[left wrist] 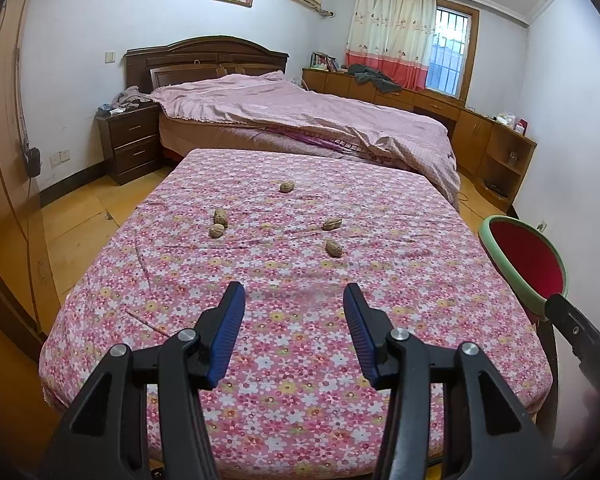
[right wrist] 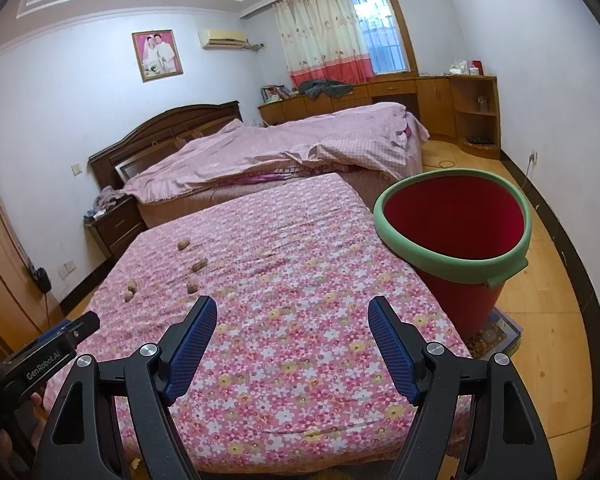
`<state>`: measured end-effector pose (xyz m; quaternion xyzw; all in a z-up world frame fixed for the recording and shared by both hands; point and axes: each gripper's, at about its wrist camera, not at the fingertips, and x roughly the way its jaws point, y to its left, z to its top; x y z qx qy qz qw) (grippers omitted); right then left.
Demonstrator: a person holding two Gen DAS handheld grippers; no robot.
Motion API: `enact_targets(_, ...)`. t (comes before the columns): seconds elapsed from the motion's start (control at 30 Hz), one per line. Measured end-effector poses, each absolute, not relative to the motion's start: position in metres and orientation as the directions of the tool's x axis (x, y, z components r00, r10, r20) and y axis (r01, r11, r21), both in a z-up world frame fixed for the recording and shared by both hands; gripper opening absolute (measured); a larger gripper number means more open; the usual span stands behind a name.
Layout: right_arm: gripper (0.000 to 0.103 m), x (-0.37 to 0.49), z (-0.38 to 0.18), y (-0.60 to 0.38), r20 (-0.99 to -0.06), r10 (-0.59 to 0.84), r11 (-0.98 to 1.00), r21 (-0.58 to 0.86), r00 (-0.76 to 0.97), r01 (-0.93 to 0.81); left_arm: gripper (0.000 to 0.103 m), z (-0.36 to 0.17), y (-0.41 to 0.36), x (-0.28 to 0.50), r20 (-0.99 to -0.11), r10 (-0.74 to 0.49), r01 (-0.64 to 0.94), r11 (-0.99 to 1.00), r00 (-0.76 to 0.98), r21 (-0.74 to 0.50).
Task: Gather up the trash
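From the left wrist view we see our left gripper [left wrist: 294, 296] hovering above the near part of a table [left wrist: 400, 360] covered in a pink flowered cloth, its jaws spread wide with nothing between them. Five peanut shells lie on the cloth ahead of us: a pair [left wrist: 219, 223] touching each other to the left, one [left wrist: 287, 187] farther back near the middle, and two [left wrist: 333, 236] to the right, close but apart. At the right edge a red bucket [left wrist: 532, 260] with a green rim stands off the table's side, and the tip of our right gripper [left wrist: 560, 312] shows just in front of it. Beyond the table is a bed [left wrist: 300, 112] under a pink quilt.

From the right wrist view our right gripper [right wrist: 292, 312] also hangs over the cloth, jaws wide apart and holding nothing. The shells [right wrist: 192, 268] lie scattered to the left on the far half of the table, well apart from the bucket [right wrist: 460, 292], which stands just beside the table's right edge. Our left gripper [right wrist: 80, 326] juts in at lower left.
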<state>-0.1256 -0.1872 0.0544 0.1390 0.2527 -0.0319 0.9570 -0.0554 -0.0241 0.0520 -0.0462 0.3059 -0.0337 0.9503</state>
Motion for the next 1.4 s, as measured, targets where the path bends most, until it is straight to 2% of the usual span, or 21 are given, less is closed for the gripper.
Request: enact_targets(1.4, 0.079, -0.1263, 0.0519, -0.1861, -0.495, 0.013, 0.960, 0.248, 0.869, 0.127, 0.051, 0.0525, -0.0223, -0.0601, -0.571, -0.076, 0.021, 0.994, 0.818, -0.103)
